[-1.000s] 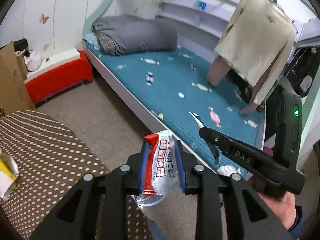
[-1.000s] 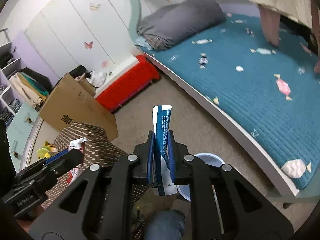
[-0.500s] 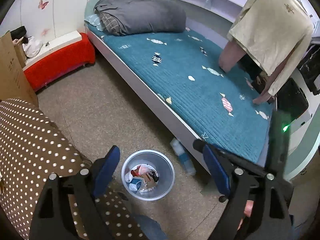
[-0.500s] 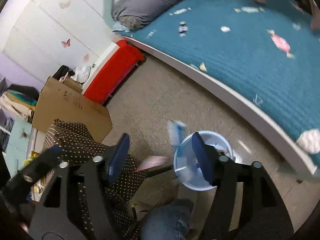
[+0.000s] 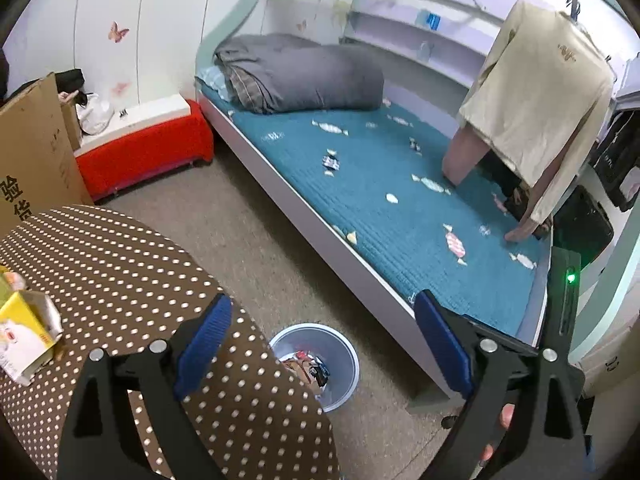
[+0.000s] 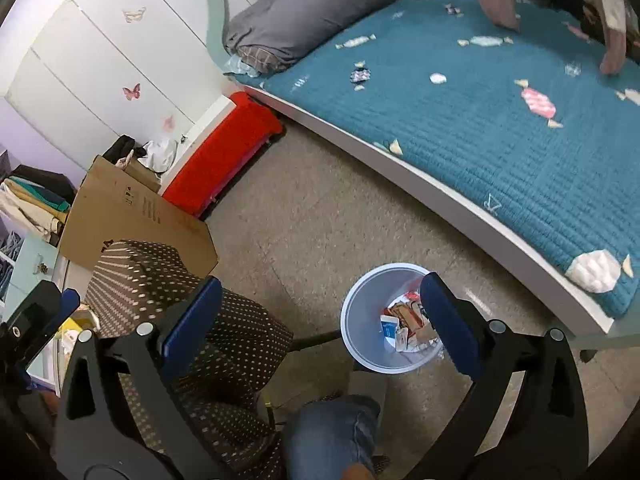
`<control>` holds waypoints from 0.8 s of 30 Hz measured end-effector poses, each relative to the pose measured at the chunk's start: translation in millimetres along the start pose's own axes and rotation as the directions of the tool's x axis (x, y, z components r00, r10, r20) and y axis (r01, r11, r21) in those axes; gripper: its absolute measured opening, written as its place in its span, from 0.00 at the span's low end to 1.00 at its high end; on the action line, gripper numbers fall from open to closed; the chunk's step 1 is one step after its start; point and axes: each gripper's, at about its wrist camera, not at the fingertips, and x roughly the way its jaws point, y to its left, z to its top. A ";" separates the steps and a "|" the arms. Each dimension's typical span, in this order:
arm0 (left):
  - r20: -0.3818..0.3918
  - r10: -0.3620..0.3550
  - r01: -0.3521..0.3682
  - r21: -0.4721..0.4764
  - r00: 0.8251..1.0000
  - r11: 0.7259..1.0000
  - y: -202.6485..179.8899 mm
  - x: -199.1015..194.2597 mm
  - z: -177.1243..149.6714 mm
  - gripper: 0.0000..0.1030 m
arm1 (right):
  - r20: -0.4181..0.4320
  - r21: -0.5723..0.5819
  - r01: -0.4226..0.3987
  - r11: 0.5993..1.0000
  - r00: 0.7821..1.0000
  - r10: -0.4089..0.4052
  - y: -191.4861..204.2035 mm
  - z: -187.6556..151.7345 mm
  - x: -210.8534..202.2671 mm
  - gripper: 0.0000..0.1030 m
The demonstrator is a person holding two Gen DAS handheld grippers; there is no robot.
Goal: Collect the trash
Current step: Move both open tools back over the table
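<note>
A small white trash bin (image 5: 316, 364) stands on the floor between the table and the bed, with several wrappers (image 6: 404, 326) inside; it also shows in the right wrist view (image 6: 360, 312). My left gripper (image 5: 320, 344) is open and empty, above the table edge and the bin. My right gripper (image 6: 316, 320) is open and empty, above the bin. A yellow and white carton (image 5: 24, 328) lies on the brown polka-dot table (image 5: 120, 264) at the left.
A bed with a teal quilt (image 5: 400, 200) runs along the right, a grey folded duvet (image 5: 304, 72) at its head. A red bench (image 5: 144, 152) and a cardboard box (image 5: 32, 148) stand at the left. My knee in jeans (image 6: 332, 432) shows below.
Both grippers opened and let go of their wrappers, which dropped into the bin. The left gripper has since swung back over the table edge.
</note>
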 end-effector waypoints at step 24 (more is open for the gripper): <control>0.250 0.141 -0.137 -0.033 0.958 0.990 52.4 -156.8 -32.5 0.92 | 0.108 -0.354 -0.109 0.929 0.982 0.156 178.8 -34.8 -97.0 0.94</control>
